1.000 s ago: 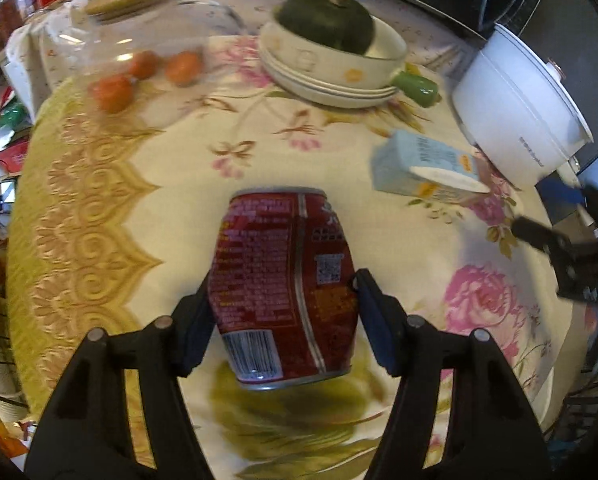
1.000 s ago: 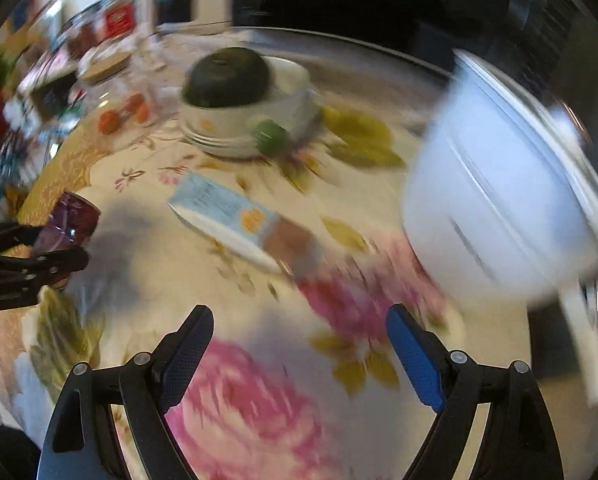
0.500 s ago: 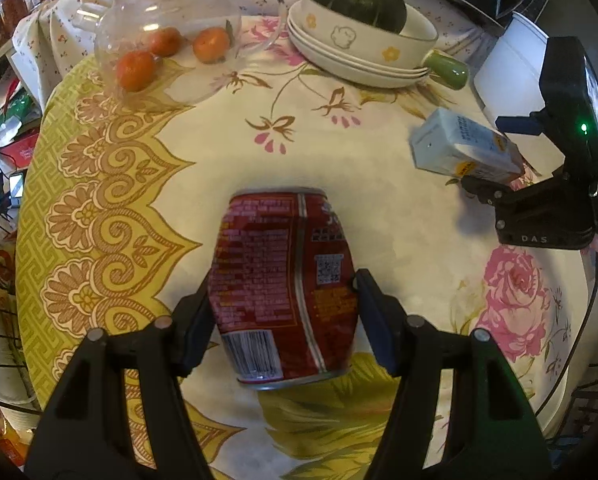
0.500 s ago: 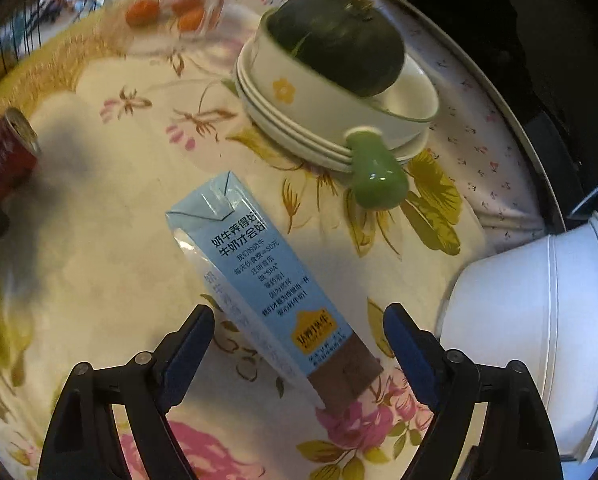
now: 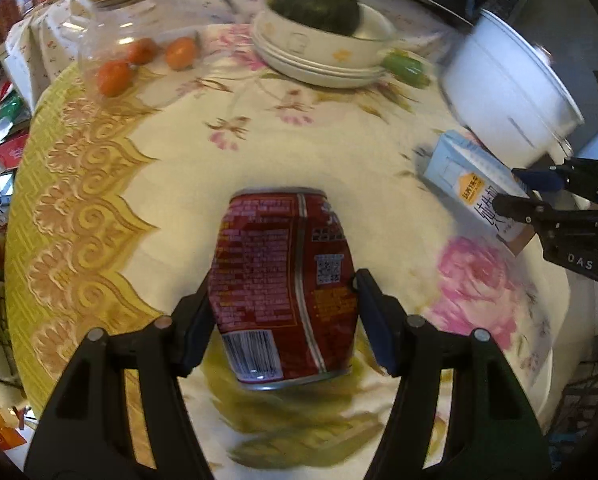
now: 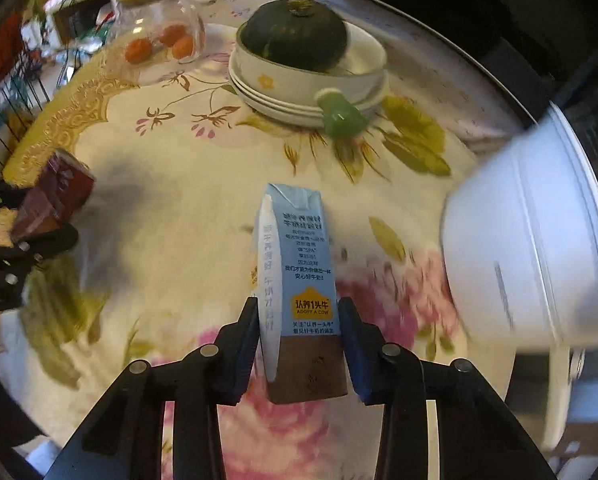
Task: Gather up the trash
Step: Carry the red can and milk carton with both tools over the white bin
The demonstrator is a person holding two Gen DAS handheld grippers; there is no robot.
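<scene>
Change: our right gripper (image 6: 299, 344) has now closed its fingers on the milk carton (image 6: 299, 280) | left gripper (image 5: 283, 308) still grips the can (image 5: 285, 304) | both trash pieces held above tabletop (image 5: 171, 208), ready for binning.

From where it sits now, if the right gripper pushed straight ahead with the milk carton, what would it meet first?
The right gripper, shut on the milk carton, points across bare tablecloth toward the stacked bowls; their green handle would probably come first, though depth is unclear.
</scene>
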